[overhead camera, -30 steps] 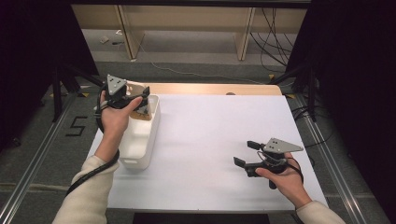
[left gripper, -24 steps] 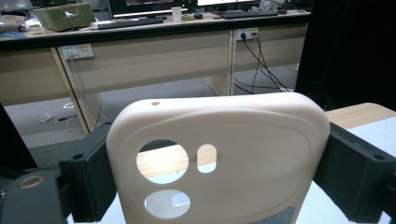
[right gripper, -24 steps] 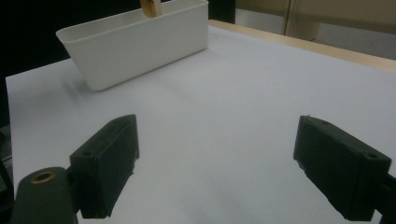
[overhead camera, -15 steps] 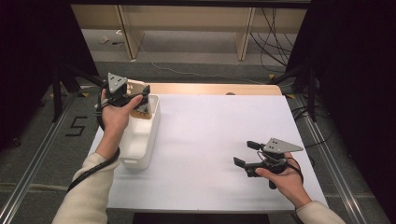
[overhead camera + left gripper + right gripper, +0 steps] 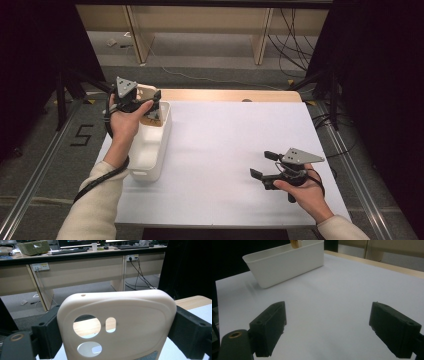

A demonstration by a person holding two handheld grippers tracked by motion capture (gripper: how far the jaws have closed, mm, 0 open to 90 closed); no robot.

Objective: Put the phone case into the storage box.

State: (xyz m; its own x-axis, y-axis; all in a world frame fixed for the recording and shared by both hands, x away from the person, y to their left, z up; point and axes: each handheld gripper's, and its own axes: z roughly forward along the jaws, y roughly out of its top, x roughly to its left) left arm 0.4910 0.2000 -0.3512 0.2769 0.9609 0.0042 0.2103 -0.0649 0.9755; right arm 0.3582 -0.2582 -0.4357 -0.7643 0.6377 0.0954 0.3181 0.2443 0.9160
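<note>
L gripper (image 5: pixel 150 102): clamps phone case (image 5: pixel 117 325) over bin (image 5: pixel 150 155) | R gripper (image 5: pixel 264 165): fingers apart

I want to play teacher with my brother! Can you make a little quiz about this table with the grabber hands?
1. True or false: the left gripper holds a cream phone case.
2. What is under that case? A) white bin B) wooden bench C) bare table
3. What is between the jaws of the right gripper?

Key: 1 true. 2 A. 3 nothing; they stand open over the white table.
</note>
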